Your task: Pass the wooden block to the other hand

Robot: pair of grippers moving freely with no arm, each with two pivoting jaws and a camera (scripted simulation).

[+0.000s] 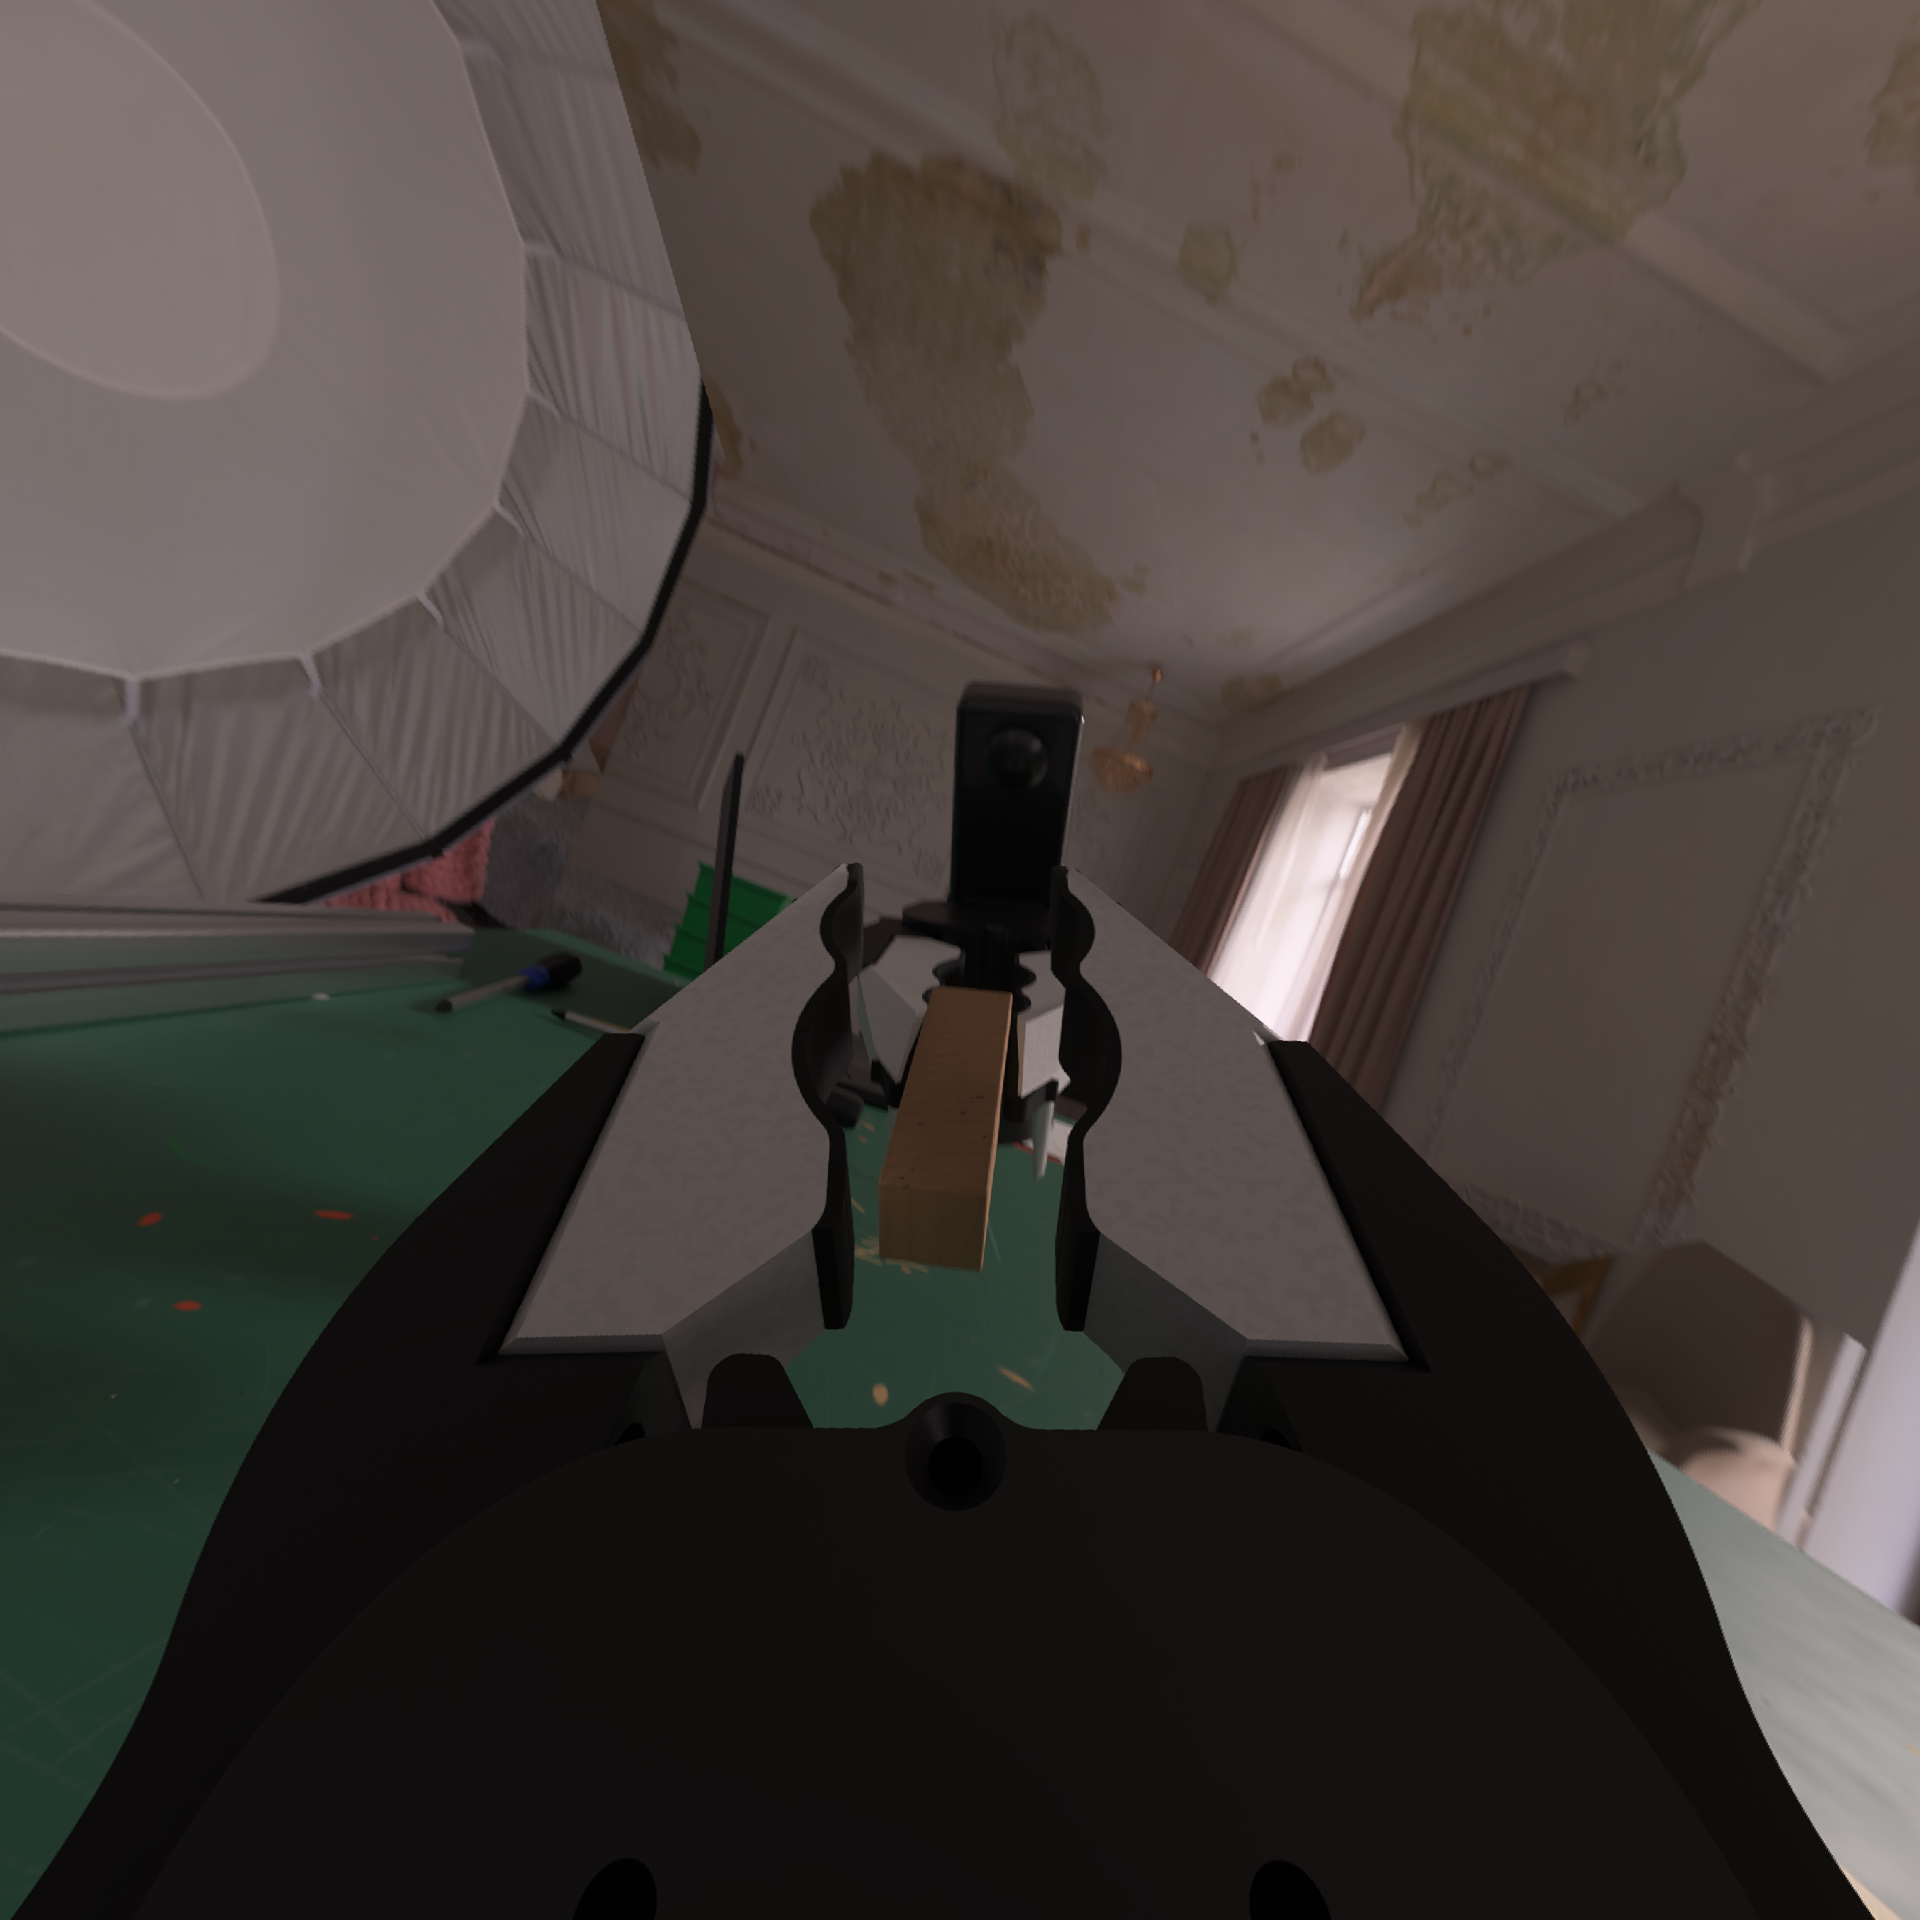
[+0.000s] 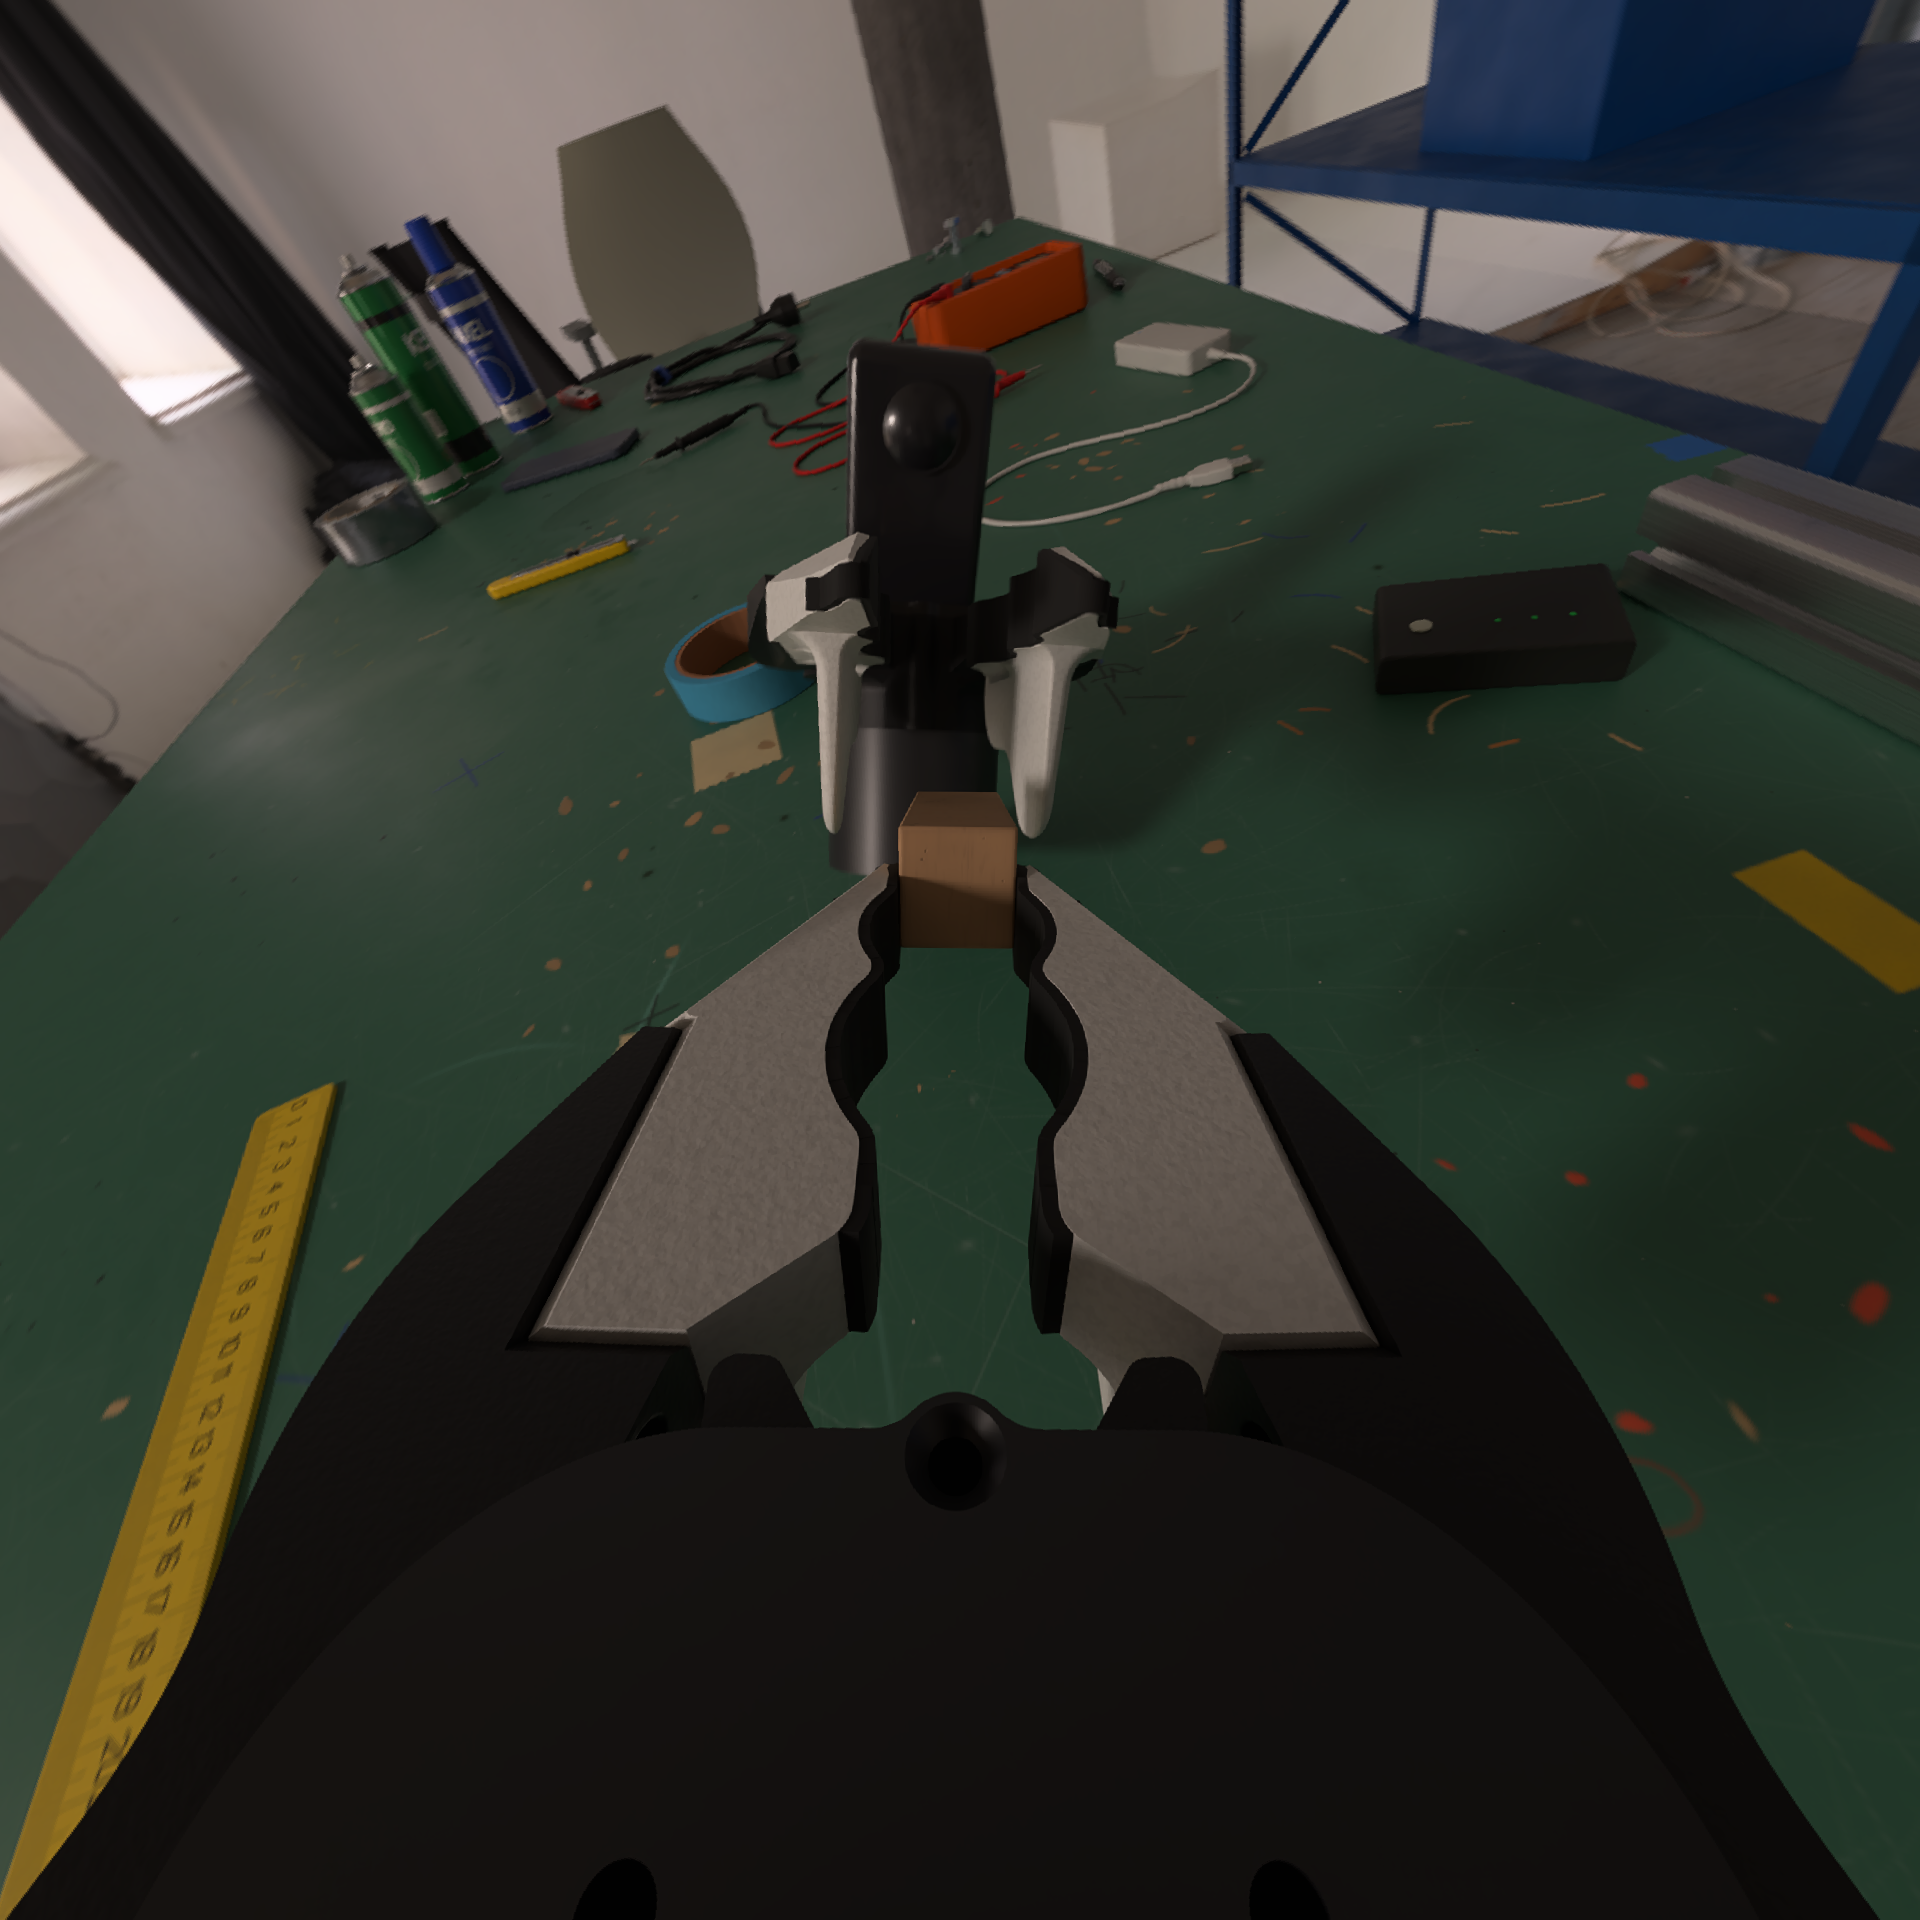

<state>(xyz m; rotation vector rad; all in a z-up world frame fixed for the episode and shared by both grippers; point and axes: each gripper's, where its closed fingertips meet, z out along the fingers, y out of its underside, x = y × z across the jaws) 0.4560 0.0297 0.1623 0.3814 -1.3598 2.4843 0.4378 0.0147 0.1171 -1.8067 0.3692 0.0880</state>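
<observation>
A yellow ruler lies on the green workbench to the left of the right gripper, whose two fingertips clamp the near end of the wooden block. Beyond the block, straight ahead, the left gripper faces back, its white fingers pointing toward the block's far end. A roll of blue tape sits to the left of that far gripper, spray cans stand farther left at the bench edge, and a black box lies well to the right.

In the left wrist view, the left gripper is spread apart, and the block runs lengthwise in the gap between its fingers, touching neither. The block's far end is gripped by the right gripper ahead. To the left, a large white softbox looms above the bench.
</observation>
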